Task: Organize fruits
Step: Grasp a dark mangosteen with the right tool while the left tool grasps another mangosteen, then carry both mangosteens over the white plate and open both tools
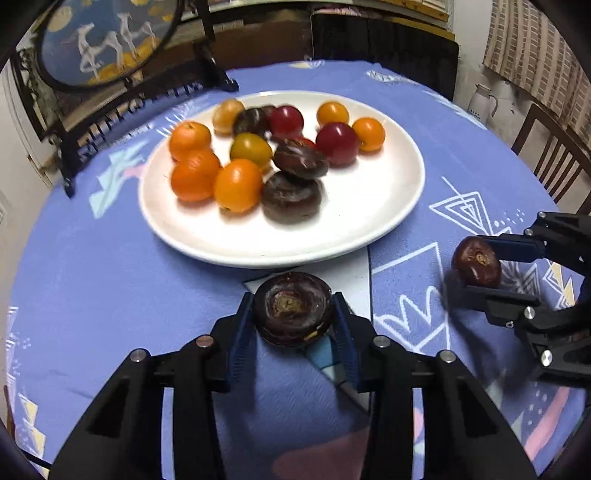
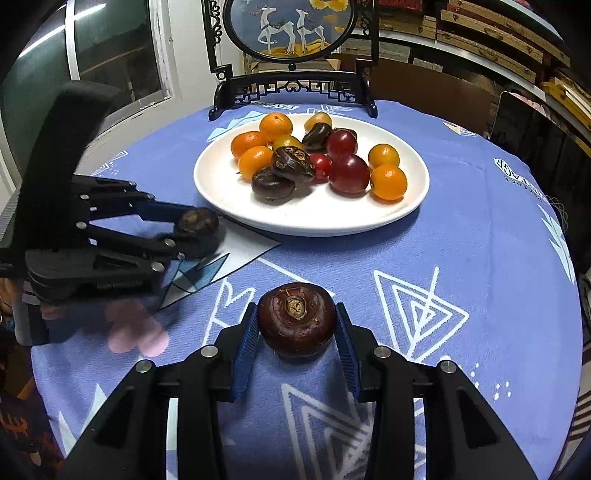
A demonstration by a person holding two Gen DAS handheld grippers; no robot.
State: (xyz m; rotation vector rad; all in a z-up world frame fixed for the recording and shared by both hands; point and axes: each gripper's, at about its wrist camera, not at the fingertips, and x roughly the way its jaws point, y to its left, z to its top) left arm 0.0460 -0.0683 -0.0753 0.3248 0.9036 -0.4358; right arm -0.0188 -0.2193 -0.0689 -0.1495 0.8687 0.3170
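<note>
Left gripper [image 1: 293,314] clamped on a dark flat water chestnut [image 1: 292,308], pads tight on both sides, stem scar up. Right gripper [image 2: 297,325] likewise closed around a second chestnut [image 2: 296,319], rounder, also scar up. Both held just off the blue tablecloth [image 1: 110,288], near the 6 o'clock edge of the white plate [image 1: 388,221], probably mid-carry toward it or away from it; cannot tell which.

On plate: orange kumquats [image 1: 194,162] bunched at 9 o'clock, two more oranges [image 2: 388,181] at 3 o'clock, red cherry tomatoes [image 1: 336,142] around centre-right, more dark chestnuts [image 1: 291,197] stacked at centre toward 6 o'clock. Mixed but roughly grouped by kind, so likely sorting in progress. One yellowish fruit [image 1: 251,147] at centre.

Scar-up side grip keeps flat faces between pads, less chance of rolling out. Smooth skin, slip risk if loosened early.

Deer screen ornament [image 2: 291,29] at 12 o'clock behind plate. White paper patch [image 2: 243,243] on cloth under plate's near edge.
</note>
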